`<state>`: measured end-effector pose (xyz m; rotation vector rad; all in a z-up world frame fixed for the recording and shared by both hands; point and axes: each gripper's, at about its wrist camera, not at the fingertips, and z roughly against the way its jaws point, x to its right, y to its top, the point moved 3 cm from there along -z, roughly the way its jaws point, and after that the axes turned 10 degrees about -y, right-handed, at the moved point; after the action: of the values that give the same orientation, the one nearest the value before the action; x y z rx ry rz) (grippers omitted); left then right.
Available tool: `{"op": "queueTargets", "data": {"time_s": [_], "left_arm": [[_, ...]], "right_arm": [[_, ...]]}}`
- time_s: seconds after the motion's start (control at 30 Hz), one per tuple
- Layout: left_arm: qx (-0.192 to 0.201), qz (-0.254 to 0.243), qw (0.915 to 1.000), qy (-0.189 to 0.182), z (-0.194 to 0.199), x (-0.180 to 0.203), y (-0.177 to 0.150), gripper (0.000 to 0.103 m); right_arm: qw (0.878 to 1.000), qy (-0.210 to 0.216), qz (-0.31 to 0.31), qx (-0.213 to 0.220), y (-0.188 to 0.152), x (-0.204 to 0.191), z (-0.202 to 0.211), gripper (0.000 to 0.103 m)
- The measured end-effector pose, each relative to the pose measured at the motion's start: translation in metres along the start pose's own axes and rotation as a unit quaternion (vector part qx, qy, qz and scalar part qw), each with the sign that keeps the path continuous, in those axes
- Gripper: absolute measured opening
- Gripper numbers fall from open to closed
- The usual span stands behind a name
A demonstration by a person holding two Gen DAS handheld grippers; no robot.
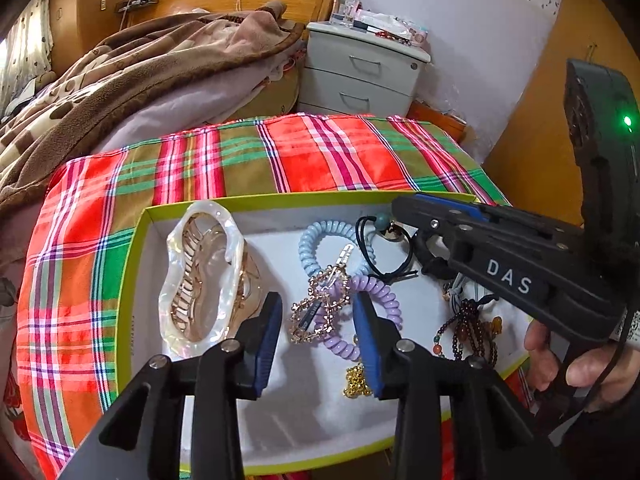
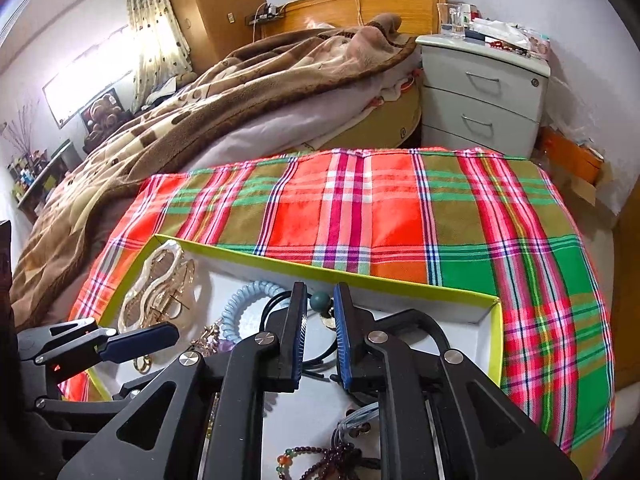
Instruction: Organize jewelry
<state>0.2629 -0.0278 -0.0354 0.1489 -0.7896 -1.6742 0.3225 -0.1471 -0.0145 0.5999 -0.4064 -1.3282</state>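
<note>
On the plaid cloth (image 2: 360, 216) beside the bed (image 2: 200, 92), both grippers hover parted over the tray (image 1: 132, 248), gripping nothing.

White letters "DAS" on side of black right gripper (image 1: 404, 210), seen from left wrist view; no other words, numbers or brands clear enough to read; wall pictures too blurry.

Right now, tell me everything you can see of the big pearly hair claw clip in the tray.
The large pearly white shell-look hair claw clip lies on its side at the left end of the white tray with yellow-green rim. Its wavy, glossy outer frame encloses translucent amber-gold teeth, closed and interlocked. It rests on the tray floor near the left wall. The left claw stands open just right of it; contact between them cannot be told.
</note>
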Motion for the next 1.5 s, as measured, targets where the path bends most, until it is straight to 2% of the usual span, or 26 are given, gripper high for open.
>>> {"op": "queueTargets", "data": {"time_s": [0.33,0.43,0.6,0.93,1.03,1.1,1.5], "left_arm": [[0.021,-0.003,0.9997,0.014,0.02,0.008,-0.003,0.044],[0.036,-0.006,0.999,0.027,0.033,0.012,-0.007,0.046],[0.058,-0.005,0.9971,0.049,0.056,0.017,-0.016,0.046],[0.079,-0.005,0.9927,0.091,0.086,0.024,-0.046,0.046],[0.092,-0.005,0.9882,0.122,0.094,0.024,-0.057,0.046],[0.098,-0.003,0.9858,0.136,0.097,0.025,-0.063,0.046],[0.101,0.004,0.9884,0.114,0.106,0.031,-0.079,0.046]], "right_arm": [[0.999,0.006,-0.021,0.036,-0.005,-0.001,0.036,0.018],[0.998,0.005,-0.021,0.053,-0.01,-0.004,0.053,0.043],[0.997,-0.002,-0.025,0.079,-0.026,-0.009,0.085,0.043],[0.993,-0.038,-0.034,0.102,-0.066,-0.02,0.128,0.043],[0.991,-0.065,-0.033,0.111,-0.078,-0.022,0.136,0.043],[0.991,-0.068,-0.036,0.108,-0.086,-0.024,0.137,0.043],[0.99,-0.074,-0.044,0.114,-0.102,-0.028,0.146,0.043]]}}
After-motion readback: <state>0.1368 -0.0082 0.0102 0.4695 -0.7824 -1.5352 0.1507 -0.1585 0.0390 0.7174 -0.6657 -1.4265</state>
